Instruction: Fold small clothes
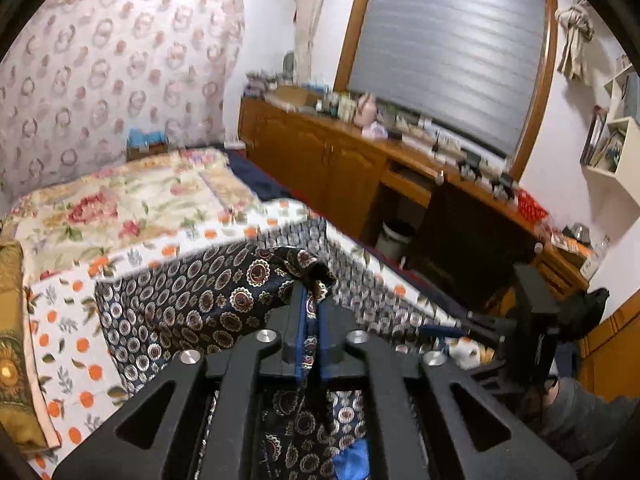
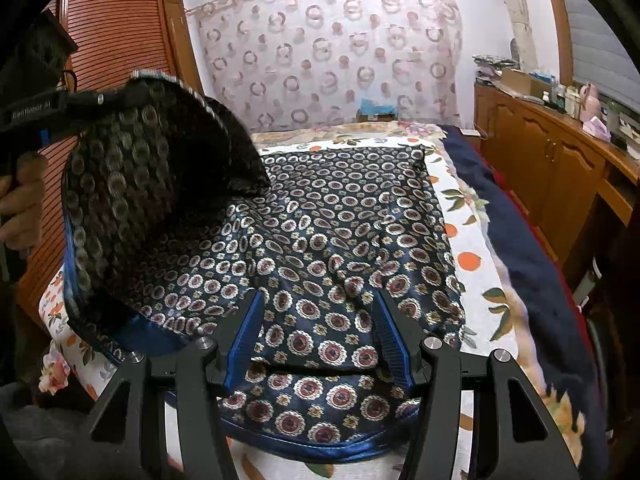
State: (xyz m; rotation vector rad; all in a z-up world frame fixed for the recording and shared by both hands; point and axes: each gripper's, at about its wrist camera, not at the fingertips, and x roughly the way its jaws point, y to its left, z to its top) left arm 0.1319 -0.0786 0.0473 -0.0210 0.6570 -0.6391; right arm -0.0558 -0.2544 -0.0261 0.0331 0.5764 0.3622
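Note:
A dark navy silky garment (image 2: 340, 216) with round medallion print and blue trim lies spread on the bed. Its left part (image 2: 152, 168) is lifted and curls over, hanging from my left gripper (image 2: 120, 96) at the upper left. In the left wrist view the left gripper (image 1: 310, 296) is shut on a bunched fold of this garment (image 1: 192, 304), with cloth filling the narrow slit between the blue pads. My right gripper (image 2: 318, 296) stands open just above the near edge of the garment, its fingers wide apart and nothing pinched between them.
The garment rests on a white sheet with orange fruit print (image 2: 468, 248) over a floral bedspread (image 1: 120, 200). A navy blanket (image 2: 520, 260) runs along the bed's right side. Wooden cabinets (image 2: 560, 168) line the right wall. A louvred wardrobe door (image 2: 112, 32) stands left, behind a hand (image 2: 20, 208).

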